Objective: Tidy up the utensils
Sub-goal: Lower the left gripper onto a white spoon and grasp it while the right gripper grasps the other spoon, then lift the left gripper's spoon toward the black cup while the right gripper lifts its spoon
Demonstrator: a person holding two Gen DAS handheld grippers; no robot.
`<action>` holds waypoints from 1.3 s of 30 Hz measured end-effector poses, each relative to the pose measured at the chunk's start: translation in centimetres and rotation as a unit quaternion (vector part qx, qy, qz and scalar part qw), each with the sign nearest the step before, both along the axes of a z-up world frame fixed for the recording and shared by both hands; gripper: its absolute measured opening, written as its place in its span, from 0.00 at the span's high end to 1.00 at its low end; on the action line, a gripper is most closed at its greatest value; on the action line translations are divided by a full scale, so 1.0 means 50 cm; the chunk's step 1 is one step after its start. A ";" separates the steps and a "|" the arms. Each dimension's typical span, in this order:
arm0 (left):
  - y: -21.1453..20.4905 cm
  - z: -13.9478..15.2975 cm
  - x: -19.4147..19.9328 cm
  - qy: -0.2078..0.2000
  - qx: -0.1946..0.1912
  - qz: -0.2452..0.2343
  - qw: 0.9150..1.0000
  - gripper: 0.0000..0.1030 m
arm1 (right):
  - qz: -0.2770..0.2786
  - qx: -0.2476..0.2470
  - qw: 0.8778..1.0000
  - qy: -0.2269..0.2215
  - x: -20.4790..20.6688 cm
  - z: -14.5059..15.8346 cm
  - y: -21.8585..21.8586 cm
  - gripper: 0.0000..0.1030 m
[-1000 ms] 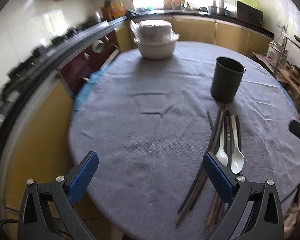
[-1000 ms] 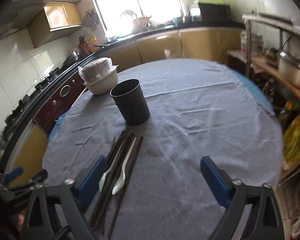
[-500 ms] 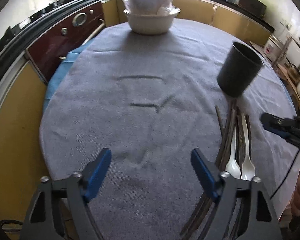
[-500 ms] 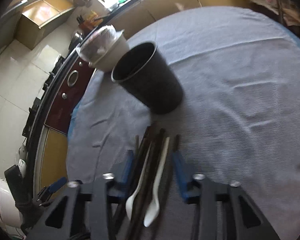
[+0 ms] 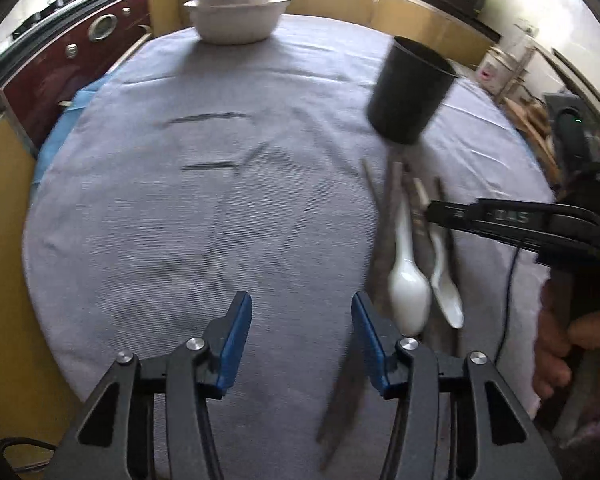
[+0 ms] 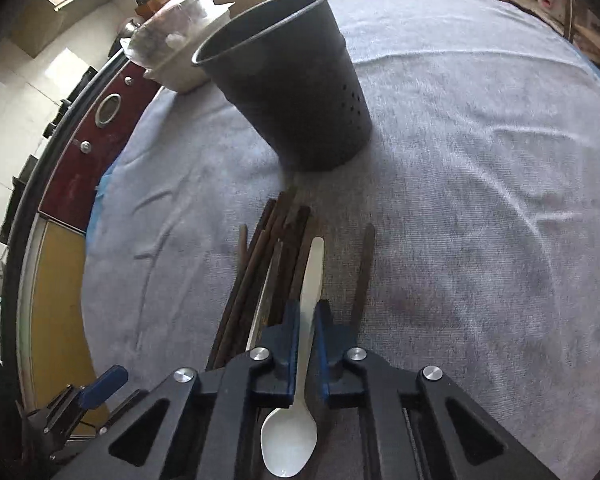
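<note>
I see the utensil holder [image 6: 288, 92] standing on the cloth-covered round table [image 6: 480, 208], with the covered bowl [image 6: 176, 56] behind it to the left. Just in front of the holder lie the chopsticks [image 6: 260, 264] in a bundle, two spoons among them. One spoon [image 6: 306, 320] sits between my right gripper's [image 6: 307, 334] pads.

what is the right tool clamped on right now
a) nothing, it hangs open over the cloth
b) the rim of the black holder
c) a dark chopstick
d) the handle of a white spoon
d: in the right wrist view the right tool has just closed, its blue pads pinching the white spoon by its handle, bowl end toward the camera.
</note>
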State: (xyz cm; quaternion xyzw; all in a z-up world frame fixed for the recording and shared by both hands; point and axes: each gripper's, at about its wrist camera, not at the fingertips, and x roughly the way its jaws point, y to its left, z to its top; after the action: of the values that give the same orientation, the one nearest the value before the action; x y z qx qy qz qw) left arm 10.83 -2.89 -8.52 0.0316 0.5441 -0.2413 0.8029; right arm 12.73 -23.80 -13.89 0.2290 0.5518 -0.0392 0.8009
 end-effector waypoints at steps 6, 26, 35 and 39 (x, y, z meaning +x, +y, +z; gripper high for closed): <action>-0.037 0.006 -0.031 0.038 -0.055 -0.052 0.996 0.49 | -0.013 -0.007 1.000 -0.011 -0.046 0.012 -0.027 0.92; -0.038 -0.060 0.044 0.042 -0.054 -0.029 0.997 0.91 | -0.053 -0.006 0.998 -0.028 -0.132 0.037 -0.102 0.92; -0.104 -0.004 0.010 -0.017 -0.032 -0.078 0.996 0.65 | -0.054 -0.021 0.998 -0.021 -0.123 0.043 -0.096 0.90; -0.152 -0.035 0.022 -0.006 -0.014 -0.097 0.995 0.63 | -0.059 -0.034 0.998 0.005 -0.110 0.042 -0.100 0.74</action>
State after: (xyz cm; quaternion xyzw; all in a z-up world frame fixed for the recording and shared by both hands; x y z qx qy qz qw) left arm 11.93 -10.47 -10.25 0.0748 0.5302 -0.3251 0.7795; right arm 7.23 -28.82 -11.79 0.2333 0.5395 -0.1066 0.8019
